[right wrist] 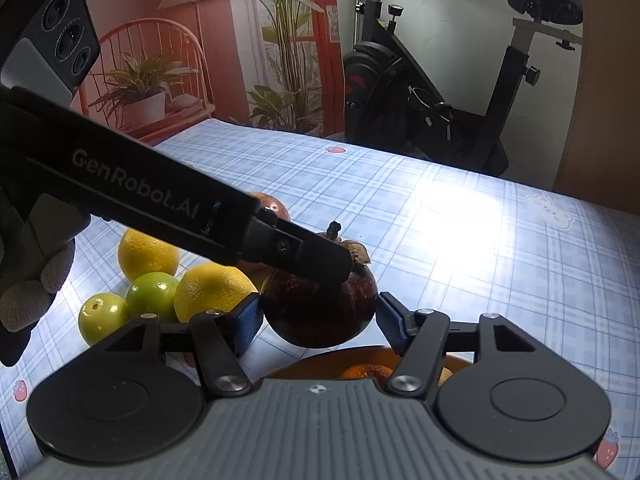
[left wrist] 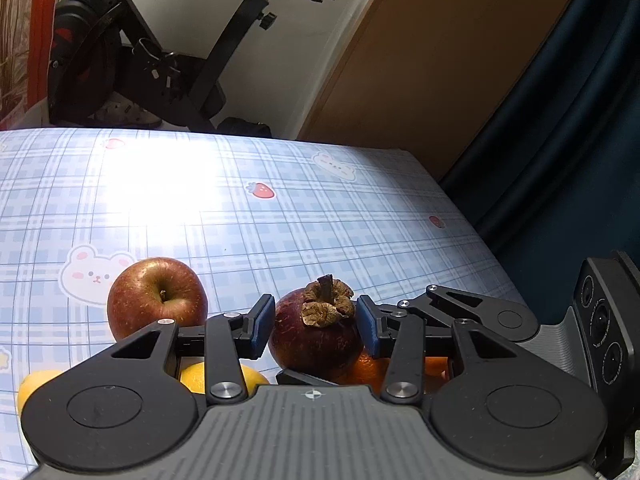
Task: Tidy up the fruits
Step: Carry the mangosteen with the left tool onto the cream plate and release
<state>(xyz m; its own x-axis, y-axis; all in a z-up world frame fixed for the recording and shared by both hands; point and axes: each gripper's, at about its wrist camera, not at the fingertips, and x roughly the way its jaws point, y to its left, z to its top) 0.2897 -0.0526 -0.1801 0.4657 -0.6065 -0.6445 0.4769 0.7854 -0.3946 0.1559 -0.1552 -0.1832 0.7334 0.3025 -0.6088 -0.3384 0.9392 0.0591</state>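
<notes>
Left hand-held gripper [left wrist: 316, 326] pinched the mangosteen [left wrist: 316, 336] above the worktop [left wrist: 280, 220]; right hand-held gripper [right wrist: 318, 322] bracketed it, pads apart. Apple [left wrist: 158, 298], lemons [right wrist: 214, 290], green fruits [right wrist: 152, 296] crowded left; orange [right wrist: 366, 372] below.

**Two wrist cameras, one fruit between them**

The table is seen from two fisheye cameras, each mounted just behind a handheld gripper and angled down along its fingers. From the left wrist, the checked tablecloth [left wrist: 280, 208] is viewed close and low, with an exercise bike [left wrist: 168, 60] and a brown door behind. From the right wrist, the same table is faced from further right, the bike [right wrist: 440, 92] being seen beyond. Both views share the mangosteen [left wrist: 316, 332] [right wrist: 320, 308], framed very near each lens, and each camera catches the other device at its frame edge.
</notes>
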